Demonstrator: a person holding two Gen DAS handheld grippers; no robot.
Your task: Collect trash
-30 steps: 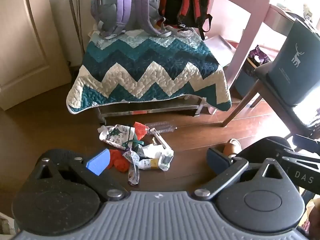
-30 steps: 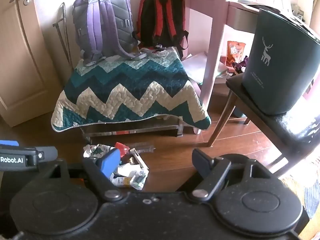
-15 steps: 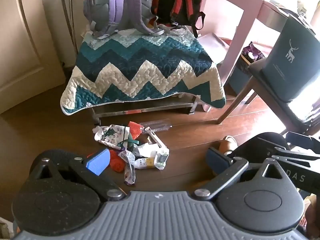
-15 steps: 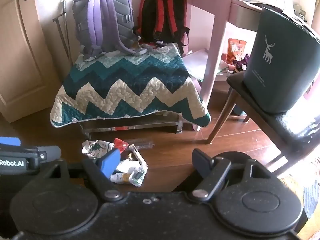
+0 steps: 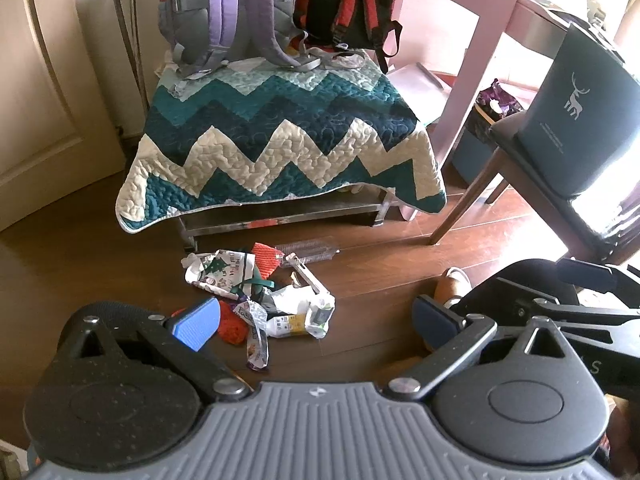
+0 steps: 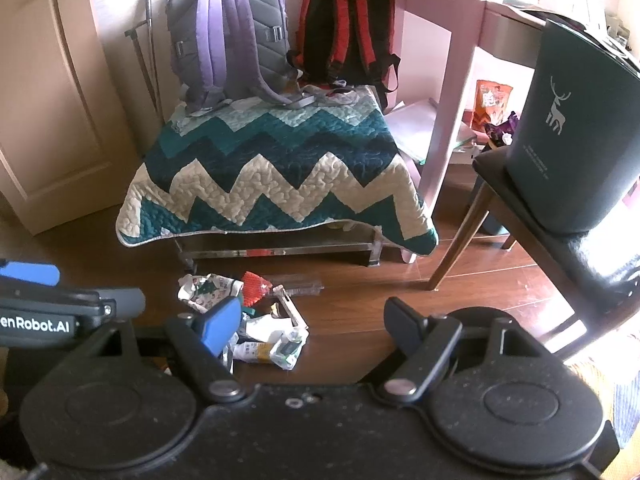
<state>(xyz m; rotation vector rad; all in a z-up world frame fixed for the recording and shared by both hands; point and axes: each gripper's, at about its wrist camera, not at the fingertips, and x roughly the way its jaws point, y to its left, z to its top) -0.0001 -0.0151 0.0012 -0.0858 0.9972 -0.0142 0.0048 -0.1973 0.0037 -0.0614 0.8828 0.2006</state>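
Note:
A pile of trash [image 5: 260,292] lies on the wooden floor in front of a low bench: crumpled printed wrappers, an orange net, a clear plastic tray, white packets. It also shows in the right wrist view [image 6: 256,320]. A dark teal bin with a deer logo [image 5: 576,116] stands on a chair at right, also in the right wrist view [image 6: 572,144]. My left gripper [image 5: 316,316] is open and empty, held above the pile. My right gripper [image 6: 312,320] is open and empty, above the floor just right of the pile.
A low bench under a zigzag quilt [image 5: 280,148] holds a purple-grey backpack [image 5: 224,8] and a red-black backpack [image 5: 348,0]. A pink desk leg [image 5: 468,80] and the dark chair [image 6: 552,240] stand at right. A door [image 6: 52,92] is at left.
Both grippers have drawn back and up a little, so the bench and pile look farther off. Both stay open and empty.

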